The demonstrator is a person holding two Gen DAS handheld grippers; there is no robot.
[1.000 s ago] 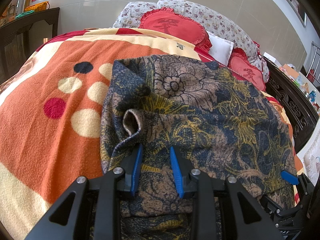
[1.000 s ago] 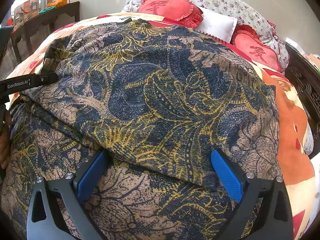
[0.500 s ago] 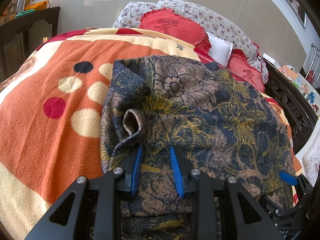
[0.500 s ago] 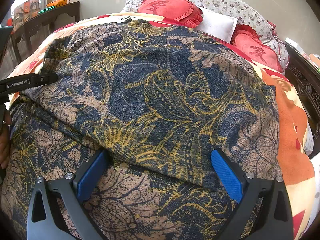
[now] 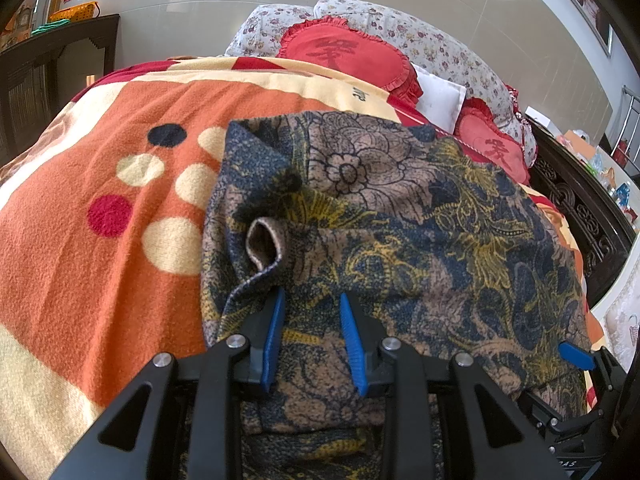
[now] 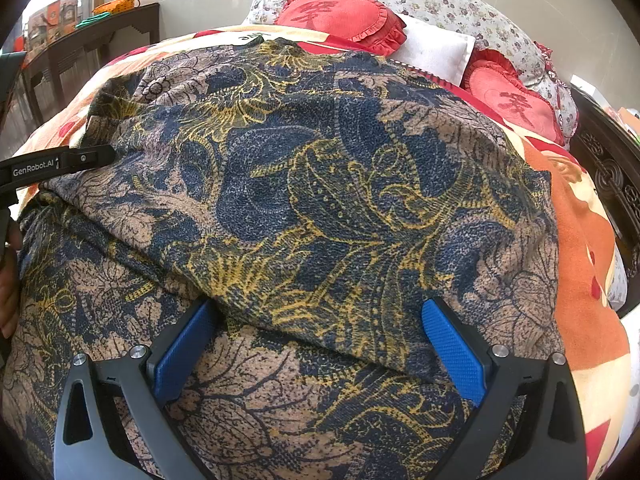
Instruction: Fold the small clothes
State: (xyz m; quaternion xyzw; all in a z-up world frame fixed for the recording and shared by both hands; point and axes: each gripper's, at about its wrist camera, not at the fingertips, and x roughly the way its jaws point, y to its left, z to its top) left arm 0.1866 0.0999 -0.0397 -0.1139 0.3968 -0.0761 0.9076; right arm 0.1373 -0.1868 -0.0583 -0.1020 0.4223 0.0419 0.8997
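Garment point(image 5: 400, 216): navy, tan, mustard floral print. Blanket point(image 5: 100, 280): orange, cream bands, dots cream, navy, crimson. Far cushions point(image 5: 344, 56): red. Pillows point(image 5: 440, 40): white, small floral. Gripper pads point(image 6: 452, 348): blue.

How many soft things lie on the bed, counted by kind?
Patterned garment: 1
Red heart cushions: 2
White pillow: 1
Floral pillows: 2
Orange blanket: 1
Total: 7
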